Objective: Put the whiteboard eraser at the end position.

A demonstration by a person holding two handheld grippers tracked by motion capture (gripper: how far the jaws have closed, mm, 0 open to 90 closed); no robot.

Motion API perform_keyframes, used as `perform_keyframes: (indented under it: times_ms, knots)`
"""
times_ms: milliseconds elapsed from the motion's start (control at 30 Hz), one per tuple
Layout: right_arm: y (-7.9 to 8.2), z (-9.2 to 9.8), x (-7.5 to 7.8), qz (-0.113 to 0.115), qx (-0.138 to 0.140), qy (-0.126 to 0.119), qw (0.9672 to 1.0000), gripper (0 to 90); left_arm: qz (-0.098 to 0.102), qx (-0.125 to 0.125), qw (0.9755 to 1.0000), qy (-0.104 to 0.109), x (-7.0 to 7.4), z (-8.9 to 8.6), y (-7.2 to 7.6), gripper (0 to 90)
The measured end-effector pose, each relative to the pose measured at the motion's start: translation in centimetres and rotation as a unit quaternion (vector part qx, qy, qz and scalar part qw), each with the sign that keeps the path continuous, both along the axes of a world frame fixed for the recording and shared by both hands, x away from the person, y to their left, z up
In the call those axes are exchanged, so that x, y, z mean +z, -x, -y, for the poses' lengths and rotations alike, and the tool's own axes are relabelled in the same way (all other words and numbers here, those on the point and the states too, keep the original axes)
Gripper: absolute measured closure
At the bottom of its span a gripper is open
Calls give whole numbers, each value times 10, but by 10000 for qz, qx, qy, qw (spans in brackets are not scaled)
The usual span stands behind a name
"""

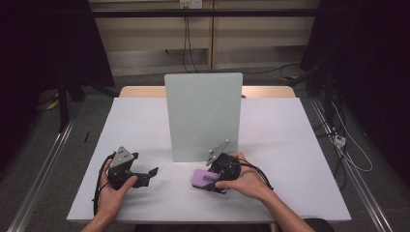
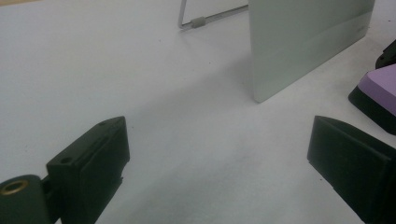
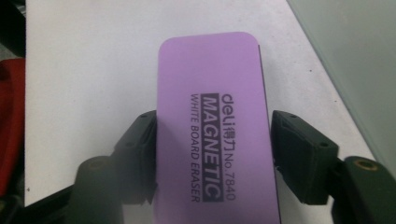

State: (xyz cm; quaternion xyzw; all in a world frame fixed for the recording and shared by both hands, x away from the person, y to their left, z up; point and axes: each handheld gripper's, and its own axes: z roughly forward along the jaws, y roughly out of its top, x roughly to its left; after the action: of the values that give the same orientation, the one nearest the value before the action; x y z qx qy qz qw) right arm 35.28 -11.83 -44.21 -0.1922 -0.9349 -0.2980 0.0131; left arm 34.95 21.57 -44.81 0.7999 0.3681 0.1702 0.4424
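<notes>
A purple whiteboard eraser point(image 1: 205, 178) with a black base lies flat on the white table, printed side up point(image 3: 210, 116). My right gripper point(image 1: 212, 182) reaches over it from the right, and its jaws stand either side of the eraser point(image 3: 212, 126). A thin gap shows at the right pad, so it is open. My left gripper point(image 1: 151, 174) rests low on the table at the left, pointing right, wide open with nothing between its jaws point(image 2: 219, 140). The eraser's corner point(image 2: 380, 88) lies off to its right.
A pale green-white board point(image 1: 203, 116) stands upright mid-table on a wire stand point(image 2: 198, 21), just behind the eraser; its edge point(image 3: 355, 60) is close to the right gripper. The white table point(image 1: 290, 145) has bare room on both sides. A red shape point(image 3: 9, 121) lies beyond the table edge.
</notes>
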Motion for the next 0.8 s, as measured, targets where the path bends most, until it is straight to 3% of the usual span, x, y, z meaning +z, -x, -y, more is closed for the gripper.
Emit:
perform_keyframes:
  times_ms: [400,800]
  knots:
    - [-1,4,-1,63,-375,-117,9992,108,-2,-20,10000,-15,0,0,-1,57]
    - [-2,10,5,242,-722,-352,9965,73,1,-12,10000,0,0,0,-1,56]
